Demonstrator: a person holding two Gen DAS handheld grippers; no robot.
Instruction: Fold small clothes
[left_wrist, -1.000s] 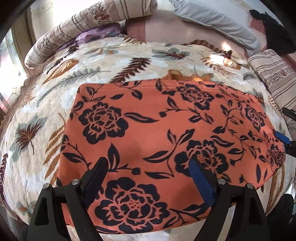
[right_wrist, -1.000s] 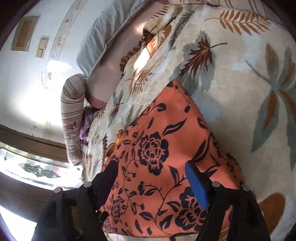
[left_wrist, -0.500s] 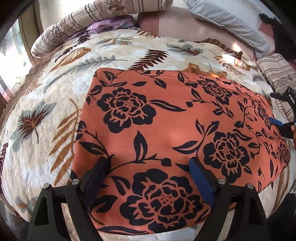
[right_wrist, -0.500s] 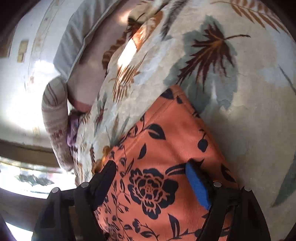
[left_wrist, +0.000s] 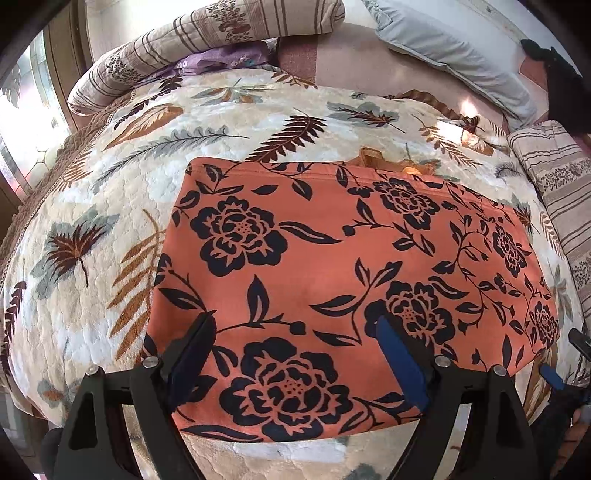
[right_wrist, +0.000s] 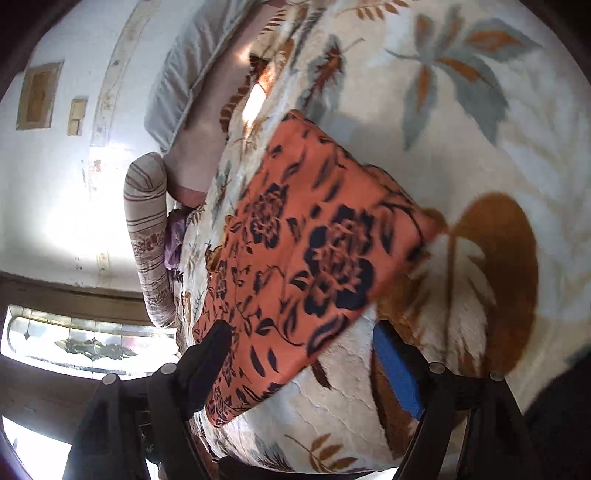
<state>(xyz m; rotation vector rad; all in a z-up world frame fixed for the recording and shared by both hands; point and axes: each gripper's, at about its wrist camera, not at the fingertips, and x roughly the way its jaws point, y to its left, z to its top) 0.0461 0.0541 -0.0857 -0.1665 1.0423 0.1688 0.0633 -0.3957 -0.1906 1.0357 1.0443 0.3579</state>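
An orange garment (left_wrist: 332, 266) with a dark flower print lies flat and folded on a leaf-patterned bed cover (left_wrist: 92, 229). My left gripper (left_wrist: 295, 354) is open and empty, just above the garment's near edge. In the right wrist view the same garment (right_wrist: 314, 251) lies slantwise, and my right gripper (right_wrist: 303, 354) is open and empty over its near corner and the cover beside it. The right gripper also shows at the far right of the left wrist view (left_wrist: 565, 365), beyond the garment's right end.
A rolled striped quilt (left_wrist: 207, 48) and a grey pillow (left_wrist: 454, 55) lie at the head of the bed. A striped cushion (left_wrist: 561, 206) lies at the right. A window (right_wrist: 85, 347) is on the left side. The bed edge is just below my grippers.
Both grippers have drawn back toward the near edge of the garment. The right gripper has moved off the cloth to its corner and tilted. The garment has stayed flat.
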